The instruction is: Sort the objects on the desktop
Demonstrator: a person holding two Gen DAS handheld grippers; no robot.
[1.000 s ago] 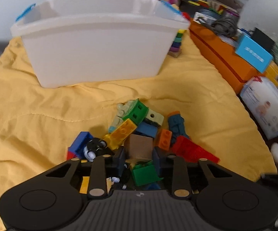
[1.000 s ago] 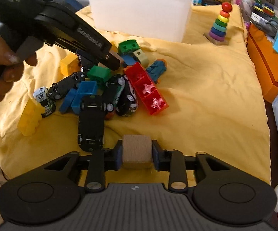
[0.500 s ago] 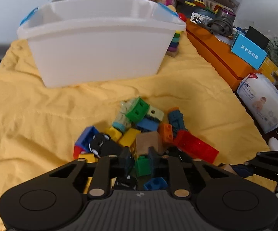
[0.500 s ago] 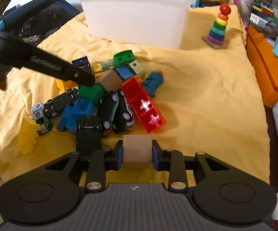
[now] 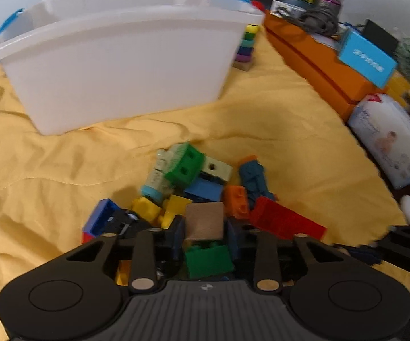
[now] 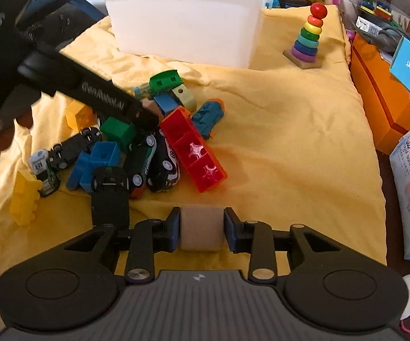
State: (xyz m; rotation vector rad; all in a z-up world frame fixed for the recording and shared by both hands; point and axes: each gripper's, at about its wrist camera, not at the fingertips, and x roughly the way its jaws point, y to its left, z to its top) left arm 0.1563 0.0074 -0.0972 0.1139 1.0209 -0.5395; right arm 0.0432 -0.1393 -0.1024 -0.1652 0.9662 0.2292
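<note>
**On the yellow cloth: one wood block let go, one more picked**

On the yellow cloth point(image 6: 276, 142), close to the camera, the right gripper point(image 6: 202, 227) has its jaws around the first wood block point(image 6: 201, 228). The jaws have just been opening. The block sits between them on bare cloth, away from the toy pile point(image 6: 148, 147), and the pads look just off its sides. So this block seems to be put down in its own spot.

Over the pile, the left gripper point(image 5: 205, 228) points down into the toys. Its jaws are clamped on the second wood block point(image 5: 204, 221). That block sits on top of a green brick point(image 5: 207, 261), with yellow bricks point(image 5: 159, 210) on one side and a long red brick point(image 5: 287, 221) on the other. Toy cars point(image 6: 162, 164) lie mixed in too.

I think the step now is pulling the wood blocks out of the plastic toys. Next, the left gripper needs to lift straight up so it does not drag the bricks along. Then it can carry its block over by the first one. The right gripper should back away without knocking its block.

A white bin point(image 6: 185, 28) stands behind the pile. Its inside is hidden, so I cannot tell what is in it. An orange box point(image 5: 313, 59) at the side is shut, with a blue box point(image 5: 367, 56) and cables on top. A ring toy point(image 6: 308, 39) stands beside the bin.
</note>
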